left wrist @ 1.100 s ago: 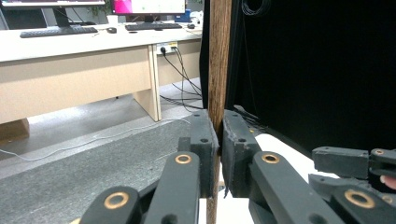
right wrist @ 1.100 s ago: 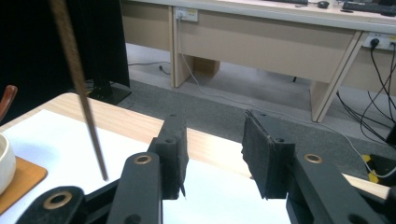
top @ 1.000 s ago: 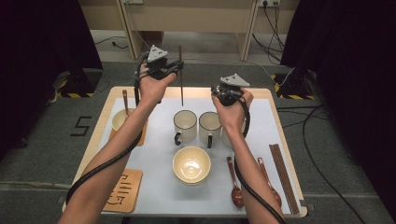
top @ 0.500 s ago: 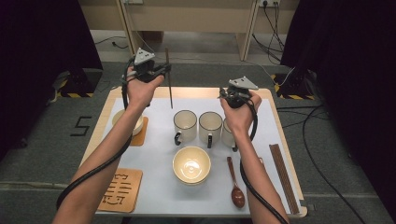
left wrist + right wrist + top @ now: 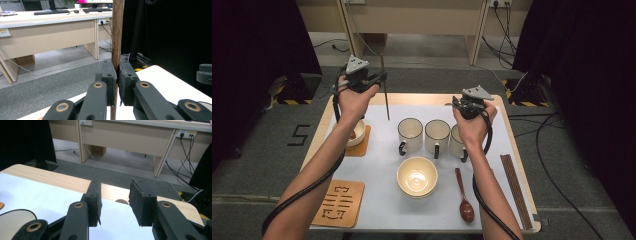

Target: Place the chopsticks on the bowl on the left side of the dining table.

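My left gripper (image 5: 381, 78) is raised over the table's far left edge, shut on a dark wooden chopstick (image 5: 385, 95) that stands nearly upright, its lower tip over the white mat (image 5: 377, 170). In the left gripper view the chopstick (image 5: 117, 32) runs straight up between the closed pads of the left gripper (image 5: 117, 72). My right gripper (image 5: 457, 103) hovers above the rightmost of three mugs (image 5: 457, 145). In the right gripper view the right gripper (image 5: 115, 195) stands open, with nothing between its pads.
Two more mugs (image 5: 410, 134) (image 5: 437, 135) stand mid-table, a cream bowl (image 5: 417, 176) in front of them. A wooden spoon (image 5: 463, 197) and more chopsticks (image 5: 514, 190) lie at the right. A small bowl (image 5: 358, 132) and a patterned coaster (image 5: 338, 202) are at the left.
My left gripper has carried the upright chopstick leftward, from above the mugs to the table's far left. The right gripper has stayed about where it was.
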{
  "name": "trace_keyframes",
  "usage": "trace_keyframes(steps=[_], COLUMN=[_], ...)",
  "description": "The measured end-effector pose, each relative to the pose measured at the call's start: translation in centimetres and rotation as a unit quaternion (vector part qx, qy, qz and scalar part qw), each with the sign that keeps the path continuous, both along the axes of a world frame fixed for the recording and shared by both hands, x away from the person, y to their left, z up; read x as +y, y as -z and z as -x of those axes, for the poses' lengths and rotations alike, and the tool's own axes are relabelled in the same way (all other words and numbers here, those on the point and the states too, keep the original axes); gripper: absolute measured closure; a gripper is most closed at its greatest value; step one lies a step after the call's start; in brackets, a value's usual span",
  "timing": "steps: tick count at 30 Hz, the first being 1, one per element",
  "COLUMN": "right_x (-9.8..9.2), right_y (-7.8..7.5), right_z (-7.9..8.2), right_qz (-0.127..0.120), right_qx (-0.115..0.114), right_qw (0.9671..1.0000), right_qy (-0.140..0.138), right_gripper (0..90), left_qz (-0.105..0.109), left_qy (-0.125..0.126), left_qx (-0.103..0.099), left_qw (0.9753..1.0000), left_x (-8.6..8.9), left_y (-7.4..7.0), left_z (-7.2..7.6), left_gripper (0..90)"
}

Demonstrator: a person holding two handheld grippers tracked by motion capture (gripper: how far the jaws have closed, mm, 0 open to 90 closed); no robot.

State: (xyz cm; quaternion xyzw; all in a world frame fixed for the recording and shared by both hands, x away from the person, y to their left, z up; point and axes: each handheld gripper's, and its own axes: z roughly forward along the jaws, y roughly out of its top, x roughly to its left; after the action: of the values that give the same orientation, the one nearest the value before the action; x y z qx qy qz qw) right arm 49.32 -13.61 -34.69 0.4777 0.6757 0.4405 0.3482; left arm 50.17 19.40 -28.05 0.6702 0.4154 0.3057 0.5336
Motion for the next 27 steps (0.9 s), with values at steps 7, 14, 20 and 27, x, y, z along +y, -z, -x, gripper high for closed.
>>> trace_keyframes(steps=[7,14,20,27], right_x=[-0.4,-1.3,-2.1,-2.8], right_y=[0.2,0.6,0.9,1.1], right_z=[0.3,0.8,1.0,1.5], right_qz=[0.000,-0.002,-0.003,-0.008], right_qx=[0.001,0.003,0.002,0.002], right_qw=[1.0000,0.9999,0.9999,0.9998], right_qy=[0.004,0.010,0.014,0.021], right_gripper=[62.0,61.9,62.0,61.9], left_qz=[0.001,0.006,0.007,0.010], left_qy=[-0.008,-0.017,-0.019,-0.025], left_qx=[0.007,0.021,0.021,0.026], left_qw=[0.9999,0.9996,0.9996,0.9993], left_x=[1.0,1.7,2.3,3.0], left_y=[0.4,0.9,0.9,1.1], left_z=[0.9,1.6,2.2,3.0], left_gripper=[83.2,83.3,83.3,83.2])
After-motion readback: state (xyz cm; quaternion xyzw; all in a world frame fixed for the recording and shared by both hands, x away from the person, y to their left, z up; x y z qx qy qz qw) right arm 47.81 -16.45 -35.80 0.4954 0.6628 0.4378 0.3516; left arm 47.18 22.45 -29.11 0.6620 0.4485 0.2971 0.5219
